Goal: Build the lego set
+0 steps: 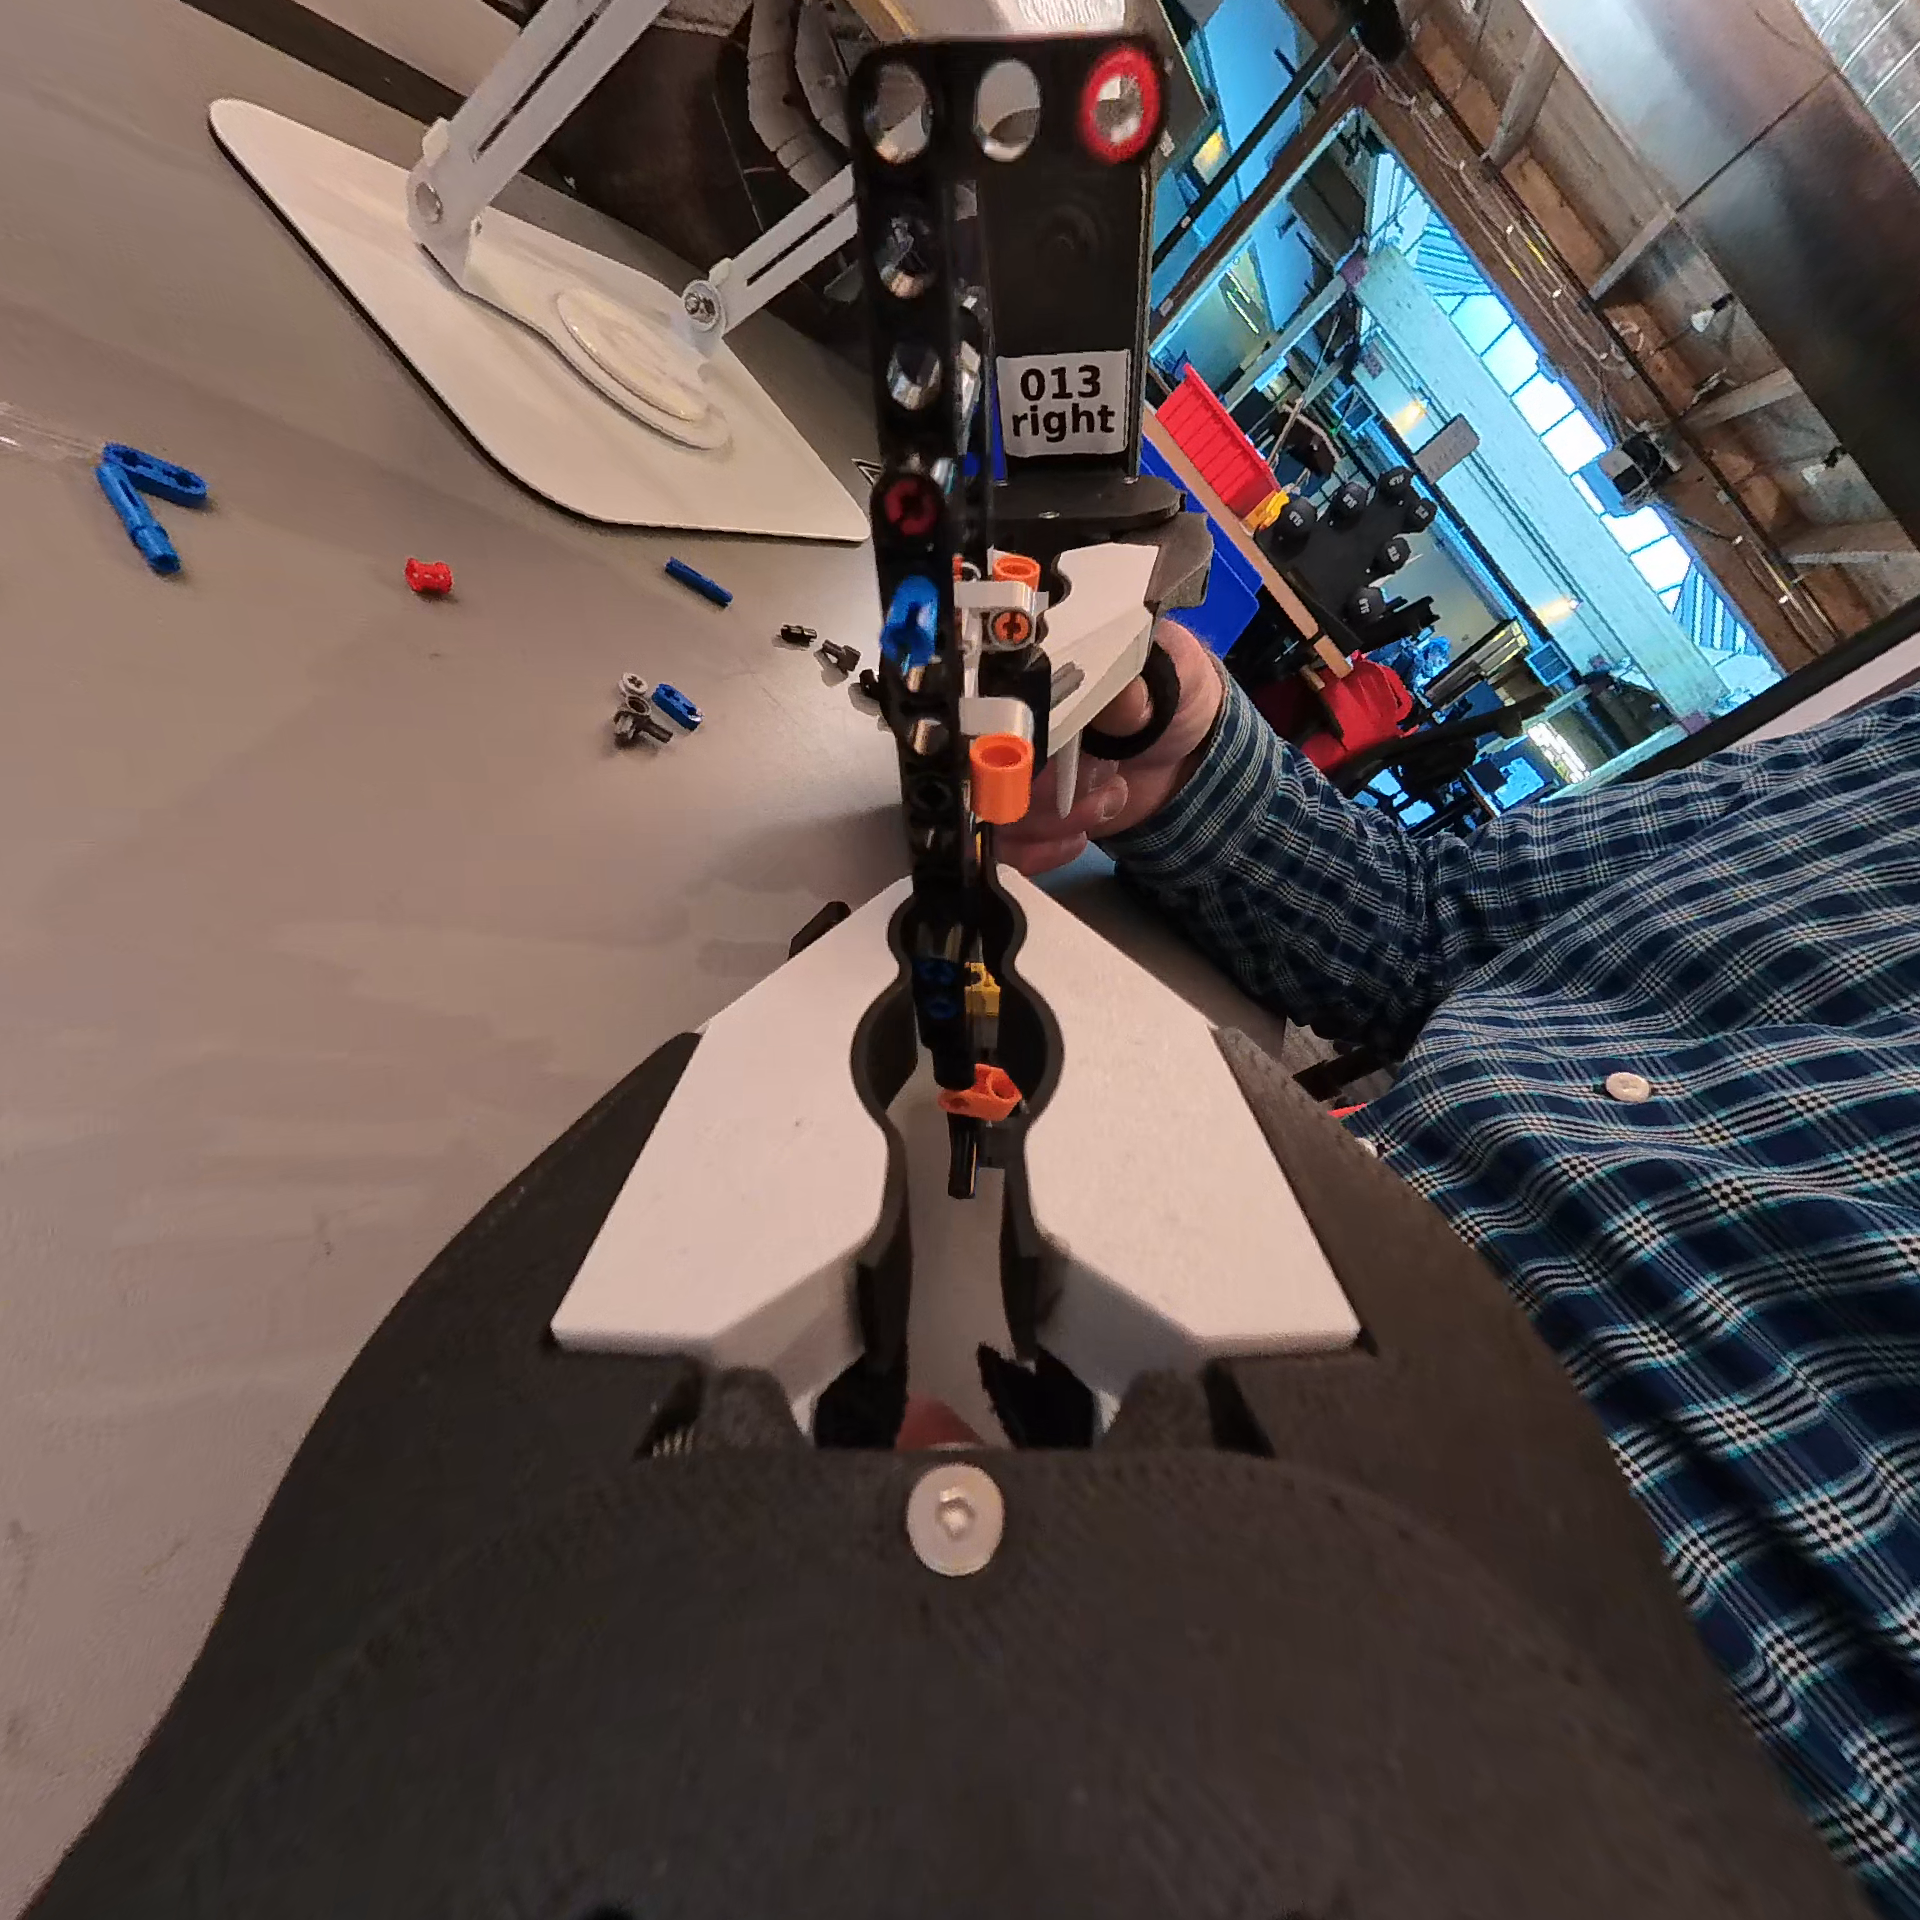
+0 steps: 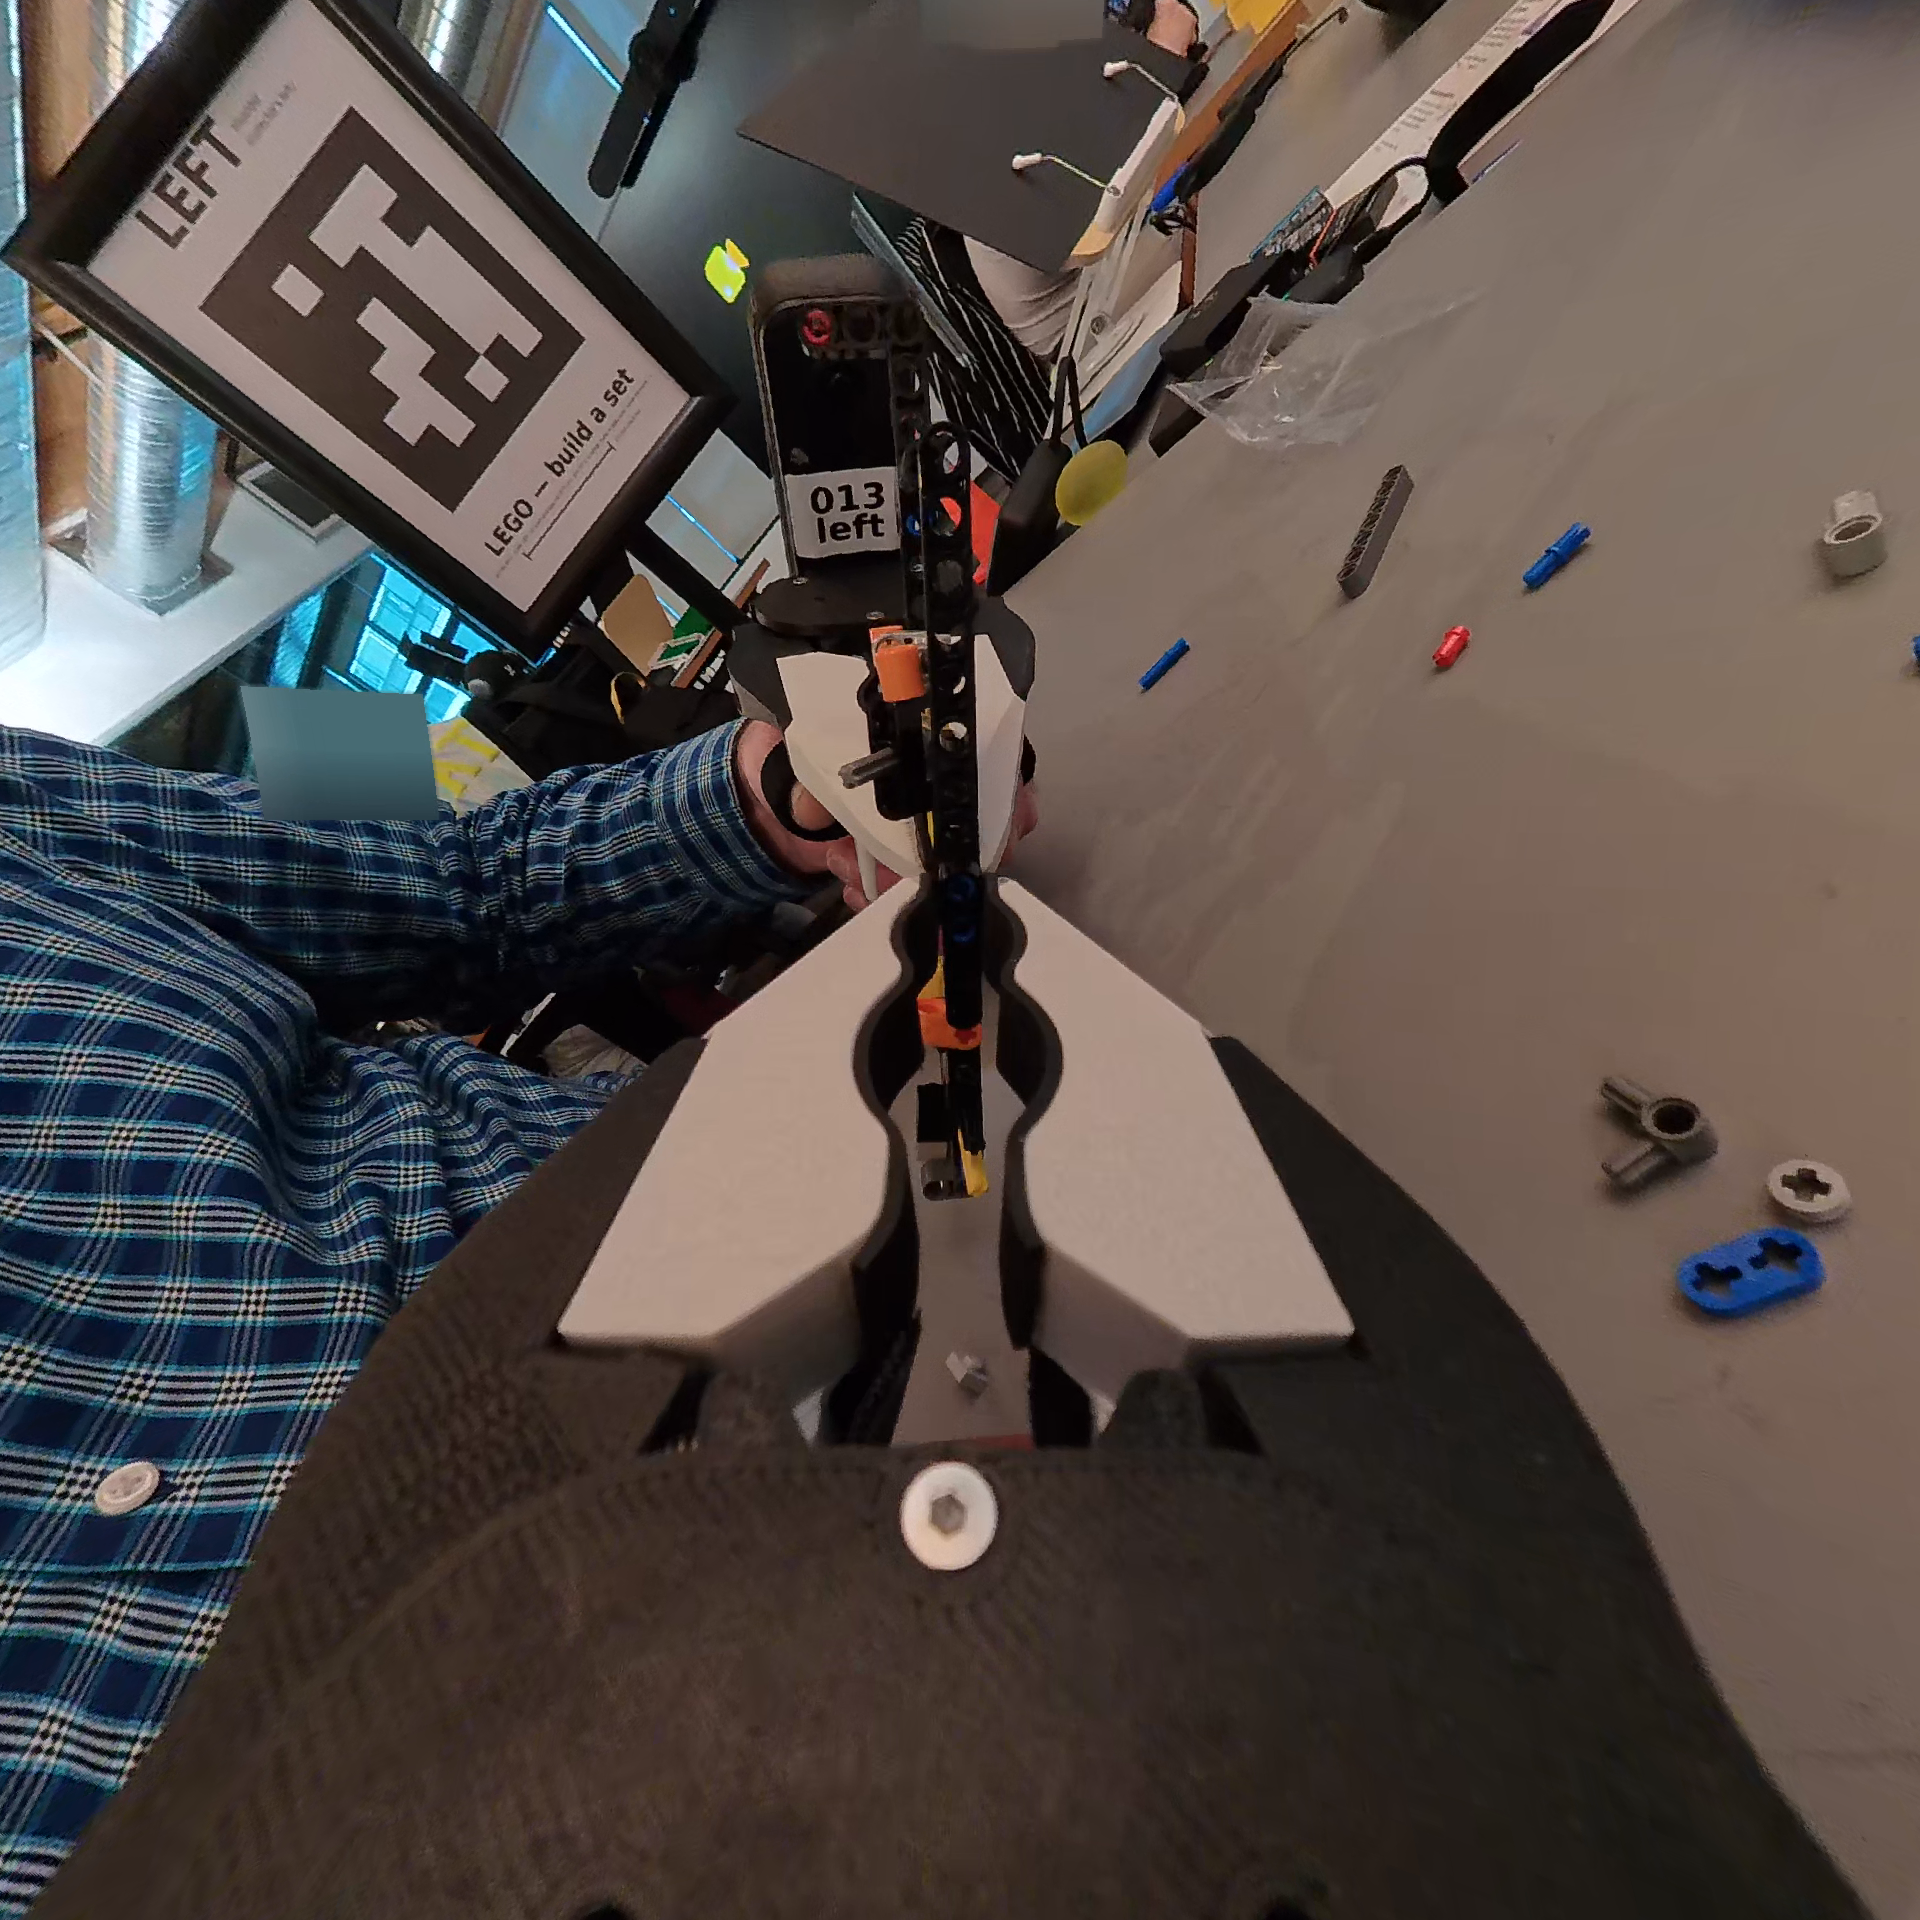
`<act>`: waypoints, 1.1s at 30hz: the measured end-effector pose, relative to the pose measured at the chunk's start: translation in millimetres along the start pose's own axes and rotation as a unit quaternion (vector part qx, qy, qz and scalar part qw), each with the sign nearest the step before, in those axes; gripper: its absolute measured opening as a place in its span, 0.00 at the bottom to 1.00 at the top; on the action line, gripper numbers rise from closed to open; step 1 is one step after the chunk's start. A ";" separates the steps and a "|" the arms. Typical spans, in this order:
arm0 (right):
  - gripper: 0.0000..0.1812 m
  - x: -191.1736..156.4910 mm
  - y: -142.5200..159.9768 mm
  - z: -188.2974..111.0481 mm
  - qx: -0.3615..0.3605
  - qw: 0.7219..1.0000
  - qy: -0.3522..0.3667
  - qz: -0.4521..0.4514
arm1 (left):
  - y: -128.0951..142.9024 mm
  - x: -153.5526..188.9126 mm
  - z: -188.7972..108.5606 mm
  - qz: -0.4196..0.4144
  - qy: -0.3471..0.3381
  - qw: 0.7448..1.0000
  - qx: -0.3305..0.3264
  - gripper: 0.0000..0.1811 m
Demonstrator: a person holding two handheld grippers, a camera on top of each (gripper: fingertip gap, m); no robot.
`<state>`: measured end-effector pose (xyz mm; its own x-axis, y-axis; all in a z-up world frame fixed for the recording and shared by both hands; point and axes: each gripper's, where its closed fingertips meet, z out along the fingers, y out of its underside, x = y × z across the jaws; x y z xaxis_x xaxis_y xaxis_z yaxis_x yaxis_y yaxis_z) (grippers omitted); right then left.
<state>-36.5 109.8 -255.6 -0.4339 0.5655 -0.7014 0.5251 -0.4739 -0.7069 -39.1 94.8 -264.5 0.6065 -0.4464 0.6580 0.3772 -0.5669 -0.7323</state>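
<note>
Each camera sits on its own gripper, very near behind the two white fingers, and looks forward along them, rolled so that the grey table (image 1: 312, 935) stands tilted. The two views face each other. Both share the black lego assembly (image 1: 920, 582) between them and the opposite gripper behind it.

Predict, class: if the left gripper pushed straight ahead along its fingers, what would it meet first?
The left gripper, already shut on the black lego assembly, points at the right gripper, which faces it closely. It would probably meet that gripper's white fingers first, though depth is unclear.
</note>
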 end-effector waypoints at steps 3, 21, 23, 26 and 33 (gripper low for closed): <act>0.03 0.3 0.0 -0.3 0.000 1.000 0.001 -0.001 | 0.0 -0.1 0.4 -0.001 0.001 1.000 -0.001 0.03; 0.03 3.6 2.4 0.6 0.003 1.000 -0.003 0.008 | 1.2 -2.9 -0.1 0.006 -0.007 1.000 -0.011 0.07; 0.03 4.2 2.3 0.5 0.003 1.000 -0.001 0.008 | 3.4 -2.7 -0.8 0.007 -0.005 1.000 -0.017 0.10; 0.03 5.1 2.8 0.8 0.001 1.000 0.001 0.008 | 4.5 -2.7 -3.1 0.006 -0.002 1.000 -0.021 0.13; 0.03 5.7 3.8 1.2 -0.002 1.000 0.004 0.008 | 11.9 -3.4 -9.6 0.019 -0.006 0.999 -0.047 0.16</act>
<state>-37.9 110.4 -262.4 -0.4203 0.5628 -0.7117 0.5341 -0.4806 -0.6955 -43.3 83.0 -273.8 0.6282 -0.4604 0.6272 0.2867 -0.6124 -0.7368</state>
